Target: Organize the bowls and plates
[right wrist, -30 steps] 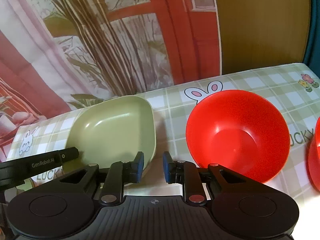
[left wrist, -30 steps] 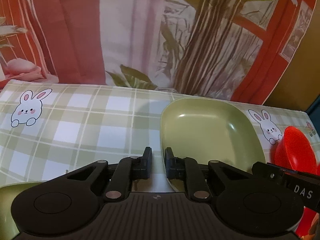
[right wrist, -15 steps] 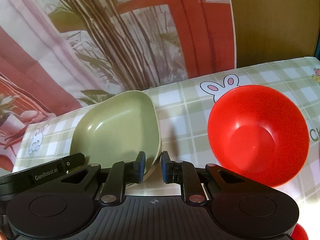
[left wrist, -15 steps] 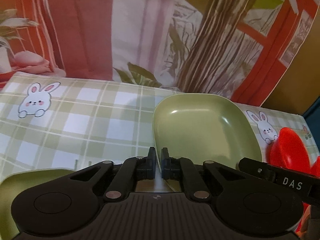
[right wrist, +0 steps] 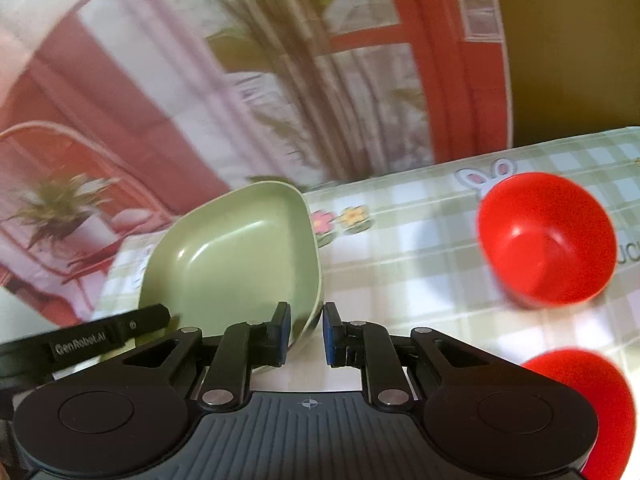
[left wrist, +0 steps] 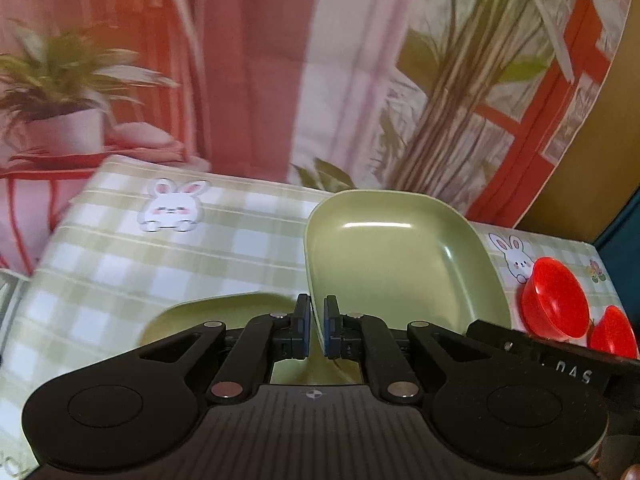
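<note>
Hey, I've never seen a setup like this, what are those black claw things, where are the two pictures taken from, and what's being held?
Each picture comes from a camera riding on a hand-held, two-finger gripper, looking forward along its fingers. The left gripper pinches the near rim of a green plate; the right gripper clamps the opposite rim. Another green plate lies beneath on the checked tablecloth, with two red bowls to the right.
</note>
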Tool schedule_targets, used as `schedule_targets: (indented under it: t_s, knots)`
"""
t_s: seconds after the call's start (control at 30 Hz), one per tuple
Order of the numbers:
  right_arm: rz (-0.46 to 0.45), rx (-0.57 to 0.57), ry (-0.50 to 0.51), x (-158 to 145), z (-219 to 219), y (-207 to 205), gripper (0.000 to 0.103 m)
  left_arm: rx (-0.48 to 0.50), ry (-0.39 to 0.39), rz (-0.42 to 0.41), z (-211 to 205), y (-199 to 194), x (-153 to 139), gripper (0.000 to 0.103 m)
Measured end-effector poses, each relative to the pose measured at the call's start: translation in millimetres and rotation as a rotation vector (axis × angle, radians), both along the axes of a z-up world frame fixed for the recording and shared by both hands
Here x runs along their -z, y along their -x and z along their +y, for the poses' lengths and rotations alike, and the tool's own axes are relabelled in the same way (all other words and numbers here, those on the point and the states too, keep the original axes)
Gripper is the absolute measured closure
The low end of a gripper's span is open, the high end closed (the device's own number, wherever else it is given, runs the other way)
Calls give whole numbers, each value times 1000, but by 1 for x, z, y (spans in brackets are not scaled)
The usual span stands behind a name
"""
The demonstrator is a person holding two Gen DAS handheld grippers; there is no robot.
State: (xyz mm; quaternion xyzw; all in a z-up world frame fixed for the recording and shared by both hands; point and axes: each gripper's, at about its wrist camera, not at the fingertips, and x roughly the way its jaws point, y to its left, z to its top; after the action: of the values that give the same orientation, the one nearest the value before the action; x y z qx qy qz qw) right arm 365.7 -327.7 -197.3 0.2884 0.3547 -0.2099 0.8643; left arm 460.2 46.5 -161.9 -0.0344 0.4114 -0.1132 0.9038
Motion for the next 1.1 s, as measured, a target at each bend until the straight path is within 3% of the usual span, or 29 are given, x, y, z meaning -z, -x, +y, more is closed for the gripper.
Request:
schedule_targets:
  t_s: [0.47, 1.1]
  knots:
    - [48, -196, 23, 8, 87, -22, 87, -85, -53, -16, 65, 42, 8, 96]
    - [107, -298, 117, 22, 116, -39, 88, -110, -91, 3, 83, 55, 39, 95]
